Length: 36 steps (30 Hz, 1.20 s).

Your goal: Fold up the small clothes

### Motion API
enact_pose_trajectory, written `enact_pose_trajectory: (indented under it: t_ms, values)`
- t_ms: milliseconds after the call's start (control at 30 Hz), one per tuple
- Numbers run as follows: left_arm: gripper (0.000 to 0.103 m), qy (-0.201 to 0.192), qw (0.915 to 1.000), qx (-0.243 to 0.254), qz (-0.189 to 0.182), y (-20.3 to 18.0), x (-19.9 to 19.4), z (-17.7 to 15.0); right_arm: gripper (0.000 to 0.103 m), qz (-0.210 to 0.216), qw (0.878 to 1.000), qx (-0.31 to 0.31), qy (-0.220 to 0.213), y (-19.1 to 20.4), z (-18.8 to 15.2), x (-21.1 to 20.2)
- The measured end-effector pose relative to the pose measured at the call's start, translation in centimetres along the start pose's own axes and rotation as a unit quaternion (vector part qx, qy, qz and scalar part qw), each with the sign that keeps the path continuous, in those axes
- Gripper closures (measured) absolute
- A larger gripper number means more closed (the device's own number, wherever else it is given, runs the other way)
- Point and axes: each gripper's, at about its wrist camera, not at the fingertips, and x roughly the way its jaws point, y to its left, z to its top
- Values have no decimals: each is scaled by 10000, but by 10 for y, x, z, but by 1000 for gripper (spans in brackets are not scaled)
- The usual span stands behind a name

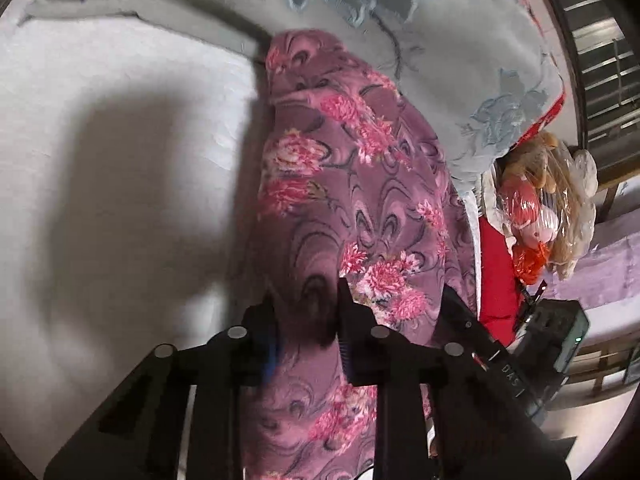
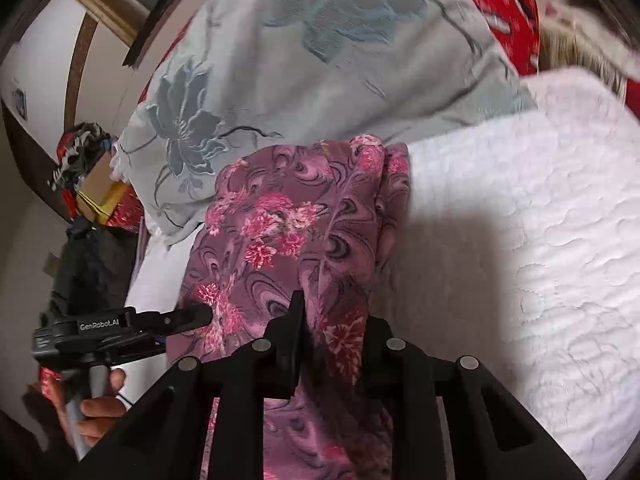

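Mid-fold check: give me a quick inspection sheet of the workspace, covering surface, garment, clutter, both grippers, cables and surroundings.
Surface: white quilted bedspread, shadowed near the garment.
Job's things: purple floral garment, lying lengthwise away from the cameras, near end lifted off the bed.
Clutter: grey-blue floral blanket bunched at the garment's far end; plastic-wrapped plush toys off to the side.
Grippers: left gripper jaws closed on the garment's near edge; right gripper pinching a fold beside it.
Cables: nothing seen.
Surroundings: cardboard box with clothes by the wall; red fabric behind the blanket.
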Motion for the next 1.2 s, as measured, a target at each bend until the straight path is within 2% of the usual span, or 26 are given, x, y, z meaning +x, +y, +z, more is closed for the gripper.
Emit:
enact_pose_trajectory:
  t_ms: [167,333,467,533,567,600,633,700,733,800,867,900,967,1067,1100,1167,1200]
  values:
    - [82,-310,9986,303,291,-14,-23,-18,82,210,9996,-184,-54,25,-18,-20]
    - [82,-512,9985,131,172,18,-68,-53,82,609,9979,-241,6,54,-54,-41]
    - [81,-439,9988,-86,175,38,-75,-92,82,804,9963,-220,210,64,-90,-46]
    - [78,-259,9990,-289,240,54,-66,-111,82,720,9961,-183,483,62,-114,-37]
    - [75,-150,9985,-370,364,63,-59,-118,80,520,9965,-227,616,61,-122,-31]
    - [66,-43,9978,-457,488,73,-53,-123,78,317,9968,-237,694,58,-129,-27]
    - [63,-31,9978,-537,390,77,-52,-125,75,351,9969,-93,698,51,-131,-29]
    - [65,-89,9974,-685,214,83,-62,-124,74,316,9978,88,571,47,-123,-40]
    - [65,-242,9973,-659,195,82,-71,-121,71,131,9995,59,297,50,-113,-51]
    - [64,-563,9972,-471,163,69,-86,-109,71,114,9999,-103,-18,59,-99,-60]
    - [52,-670,9972,-281,177,52,-88,-94,71,302,9988,-362,-142,76,-81,-55]
    - [47,-720,9970,-150,237,42,-83,-83,71,330,9981,-498,-119,84,-77,-49]
    - [47,-789,9959,2,433,32,-74,-70,71,284,9946,-996,-48,105,-67,-25]
    - [47,-732,9935,97,866,30,-48,-51,75,107,9894,-1444,-81,113,-66,-4]
    - [46,-767,9915,139,1042,31,-41,-46,75,-25,9888,-1489,-60,111,-65,5]
    - [37,-648,9867,214,1474,38,-17,-36,80,-789,9835,-1619,177,93,-67,34]
    - [28,-494,9878,179,1467,43,-5,-31,81,-974,9812,-1631,334,83,-68,46]
